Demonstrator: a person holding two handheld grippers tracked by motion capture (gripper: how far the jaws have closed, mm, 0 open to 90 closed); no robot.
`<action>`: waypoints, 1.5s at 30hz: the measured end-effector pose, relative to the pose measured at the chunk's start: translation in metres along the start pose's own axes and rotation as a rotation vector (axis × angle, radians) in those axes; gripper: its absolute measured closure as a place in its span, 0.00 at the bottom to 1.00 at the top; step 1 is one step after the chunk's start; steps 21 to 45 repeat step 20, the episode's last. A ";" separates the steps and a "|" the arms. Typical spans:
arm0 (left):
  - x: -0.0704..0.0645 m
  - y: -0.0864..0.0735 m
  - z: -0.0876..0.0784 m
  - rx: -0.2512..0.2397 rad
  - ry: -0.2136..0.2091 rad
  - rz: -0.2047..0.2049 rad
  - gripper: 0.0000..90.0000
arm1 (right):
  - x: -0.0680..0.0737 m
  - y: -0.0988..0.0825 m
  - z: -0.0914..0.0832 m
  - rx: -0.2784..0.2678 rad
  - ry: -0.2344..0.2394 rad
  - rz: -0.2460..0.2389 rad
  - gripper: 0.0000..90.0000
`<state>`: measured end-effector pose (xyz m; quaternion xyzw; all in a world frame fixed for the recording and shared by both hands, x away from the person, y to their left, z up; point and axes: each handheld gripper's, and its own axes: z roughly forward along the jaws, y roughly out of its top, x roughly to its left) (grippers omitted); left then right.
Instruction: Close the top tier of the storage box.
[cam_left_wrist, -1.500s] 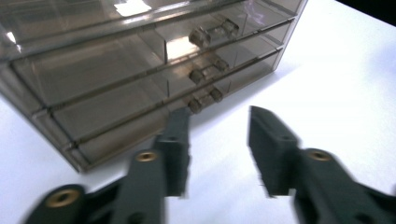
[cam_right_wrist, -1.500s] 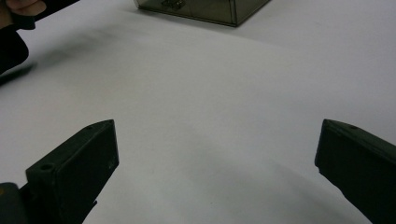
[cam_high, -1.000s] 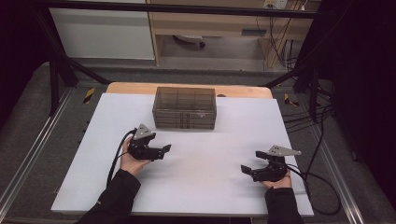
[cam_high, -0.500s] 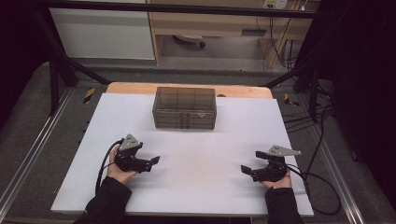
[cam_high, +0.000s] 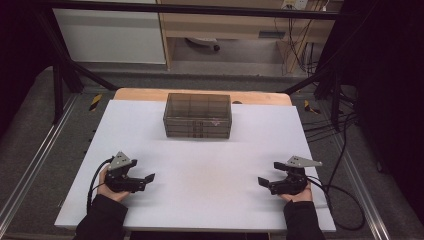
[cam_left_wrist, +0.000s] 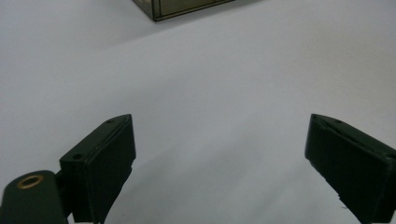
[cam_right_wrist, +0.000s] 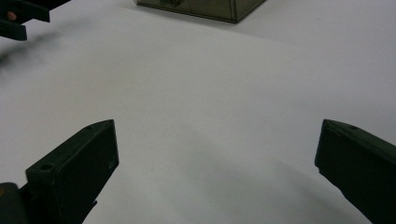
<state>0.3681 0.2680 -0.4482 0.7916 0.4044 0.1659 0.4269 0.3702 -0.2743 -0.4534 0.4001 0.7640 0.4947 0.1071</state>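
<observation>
A dark see-through compartment box (cam_high: 197, 115) stands at the back middle of the white tabletop (cam_high: 210, 160); its corner shows in the left gripper view (cam_left_wrist: 182, 7) and its lower edge in the right gripper view (cam_right_wrist: 201, 8). A hand holds my left gripper (cam_high: 145, 181) low over the near left of the table, jaws pointing right. Its jaws (cam_left_wrist: 219, 126) stand wide and have just been closing slightly, with nothing between them. At the near right, my right gripper (cam_high: 262, 181) points left, open (cam_right_wrist: 217, 128) over bare table. The left gripper's tip (cam_right_wrist: 18, 18) shows far off.
A wooden table edge (cam_high: 145, 94) runs behind the white top. Black cables (cam_high: 345, 200) trail off the right side. Metal rails (cam_high: 30, 165) flank the table. Open tabletop lies between the two grippers and in front of the box.
The left hand has carried its gripper away from the box, toward the near left of the table. The right gripper has stayed where it was.
</observation>
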 end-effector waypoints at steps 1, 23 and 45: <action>0.002 -0.002 -0.001 0.006 0.003 0.004 0.10 | 0.000 0.000 0.000 0.001 0.001 -0.001 0.00; 0.005 -0.007 -0.002 0.005 0.004 0.003 0.10 | 0.000 -0.001 0.002 0.009 0.001 -0.001 0.00; 0.005 -0.007 -0.002 0.005 0.004 0.003 0.10 | 0.000 -0.001 0.002 0.009 0.001 -0.001 0.00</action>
